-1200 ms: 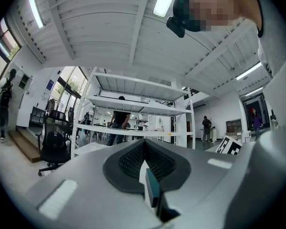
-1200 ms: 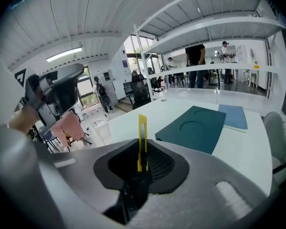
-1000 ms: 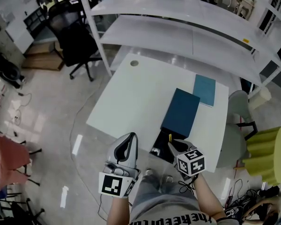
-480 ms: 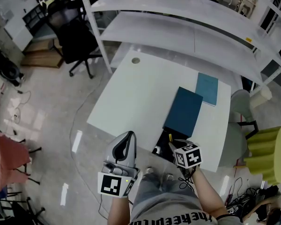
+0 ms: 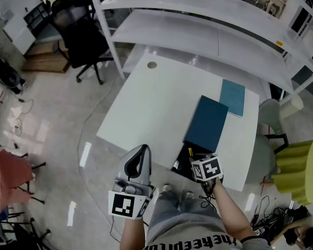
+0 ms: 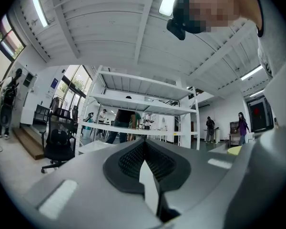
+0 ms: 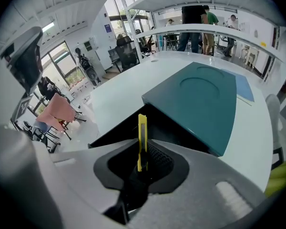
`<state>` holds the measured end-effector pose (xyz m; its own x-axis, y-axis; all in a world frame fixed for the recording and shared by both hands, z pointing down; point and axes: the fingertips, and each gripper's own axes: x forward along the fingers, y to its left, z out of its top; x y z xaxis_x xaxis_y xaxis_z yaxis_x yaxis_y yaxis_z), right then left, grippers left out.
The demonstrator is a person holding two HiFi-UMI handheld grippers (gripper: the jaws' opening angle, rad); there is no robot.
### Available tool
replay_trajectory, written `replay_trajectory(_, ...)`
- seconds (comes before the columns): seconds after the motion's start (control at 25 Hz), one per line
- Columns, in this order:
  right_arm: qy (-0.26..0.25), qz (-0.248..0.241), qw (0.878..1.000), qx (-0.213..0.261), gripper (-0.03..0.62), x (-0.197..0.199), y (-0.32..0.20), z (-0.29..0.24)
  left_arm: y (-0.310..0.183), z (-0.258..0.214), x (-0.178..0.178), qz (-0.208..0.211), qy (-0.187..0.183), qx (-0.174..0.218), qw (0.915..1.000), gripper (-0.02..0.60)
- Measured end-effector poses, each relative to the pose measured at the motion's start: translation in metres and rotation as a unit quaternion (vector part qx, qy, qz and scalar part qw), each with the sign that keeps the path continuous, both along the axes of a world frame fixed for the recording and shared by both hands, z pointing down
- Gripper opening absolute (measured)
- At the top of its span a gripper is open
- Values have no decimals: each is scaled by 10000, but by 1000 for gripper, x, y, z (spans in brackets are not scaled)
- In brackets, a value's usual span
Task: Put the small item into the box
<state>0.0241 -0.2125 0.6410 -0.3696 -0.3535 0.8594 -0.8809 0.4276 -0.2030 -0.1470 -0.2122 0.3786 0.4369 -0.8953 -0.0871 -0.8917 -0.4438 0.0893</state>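
Knife [image 7: 142, 138] lengthwise in clamped jaws of right gripper [image 7: 145, 152], tip toward box [image 7: 110, 131]; left gripper [image 6: 144, 165] jaws together, empty.

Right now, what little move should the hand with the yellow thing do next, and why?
Probably lower it down into the box. The right gripper is shut on the yellow cutter, which stands upright right at the box's dark opening, where the teal lid leaves it uncovered.
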Motion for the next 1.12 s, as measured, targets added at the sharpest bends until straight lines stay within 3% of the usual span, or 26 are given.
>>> replay_trajectory(0.36, 234, -63, 9995, -185, 57, -1, -3, 10, -8, 4, -4, -5, -5, -56, 10000, 12)
replay_trajectory(0.8, 997, -395, 9937, -334, 57, -1, -2, 19, -14, 9, -7, 33, 14, -119, 9999, 12)
replay_trajectory(0.96, 736, -422, 9947, -579, 57, -14, 10, 26, -16, 9, -6, 57, 26, -113, 9999, 12)
replay_trajectory(1.12, 1175, -681, 9905, -194, 58, -8, -4, 21, -17, 10, -4, 85, 35, -121, 9999, 12)
